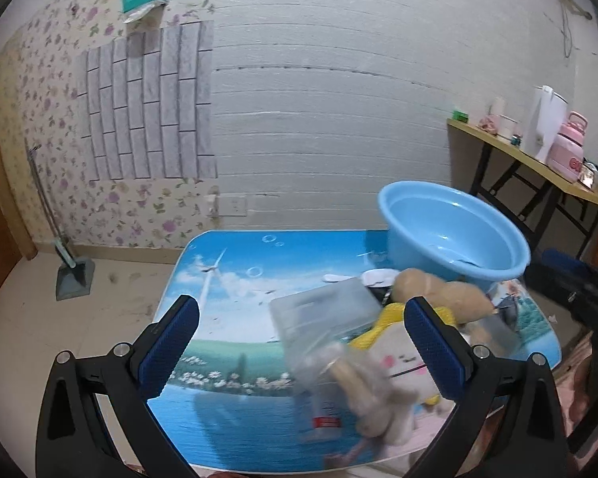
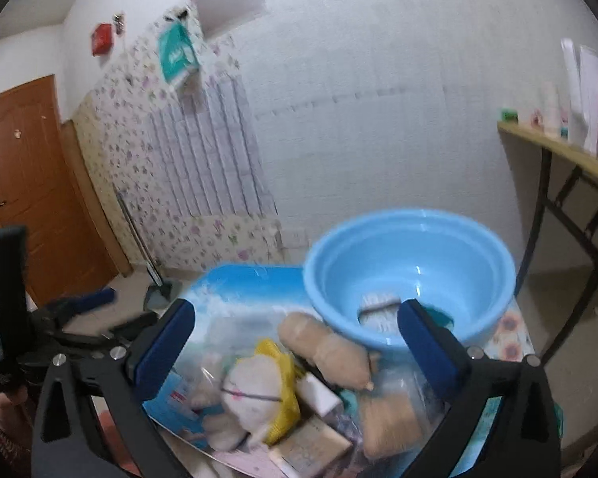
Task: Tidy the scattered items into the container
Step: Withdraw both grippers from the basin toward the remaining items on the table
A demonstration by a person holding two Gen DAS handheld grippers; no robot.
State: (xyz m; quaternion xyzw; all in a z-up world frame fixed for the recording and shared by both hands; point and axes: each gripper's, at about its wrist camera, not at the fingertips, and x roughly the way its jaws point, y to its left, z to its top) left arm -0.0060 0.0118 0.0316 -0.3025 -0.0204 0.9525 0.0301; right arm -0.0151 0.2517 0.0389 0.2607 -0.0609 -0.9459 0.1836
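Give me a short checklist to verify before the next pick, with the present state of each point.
1. Left tool open with nothing held: ok.
2. Right tool open with nothing held: ok.
3. Blue basin upright on the table, with room inside: ok; one flat item already lies in it.
4. Items left to tidy: not ok; the plush toy, the clear box and others lie in a heap outside the basin.
5. A single item free to grasp: cannot tell; the heap overlaps and is blurred.
6. Both tools apart from each other: ok.
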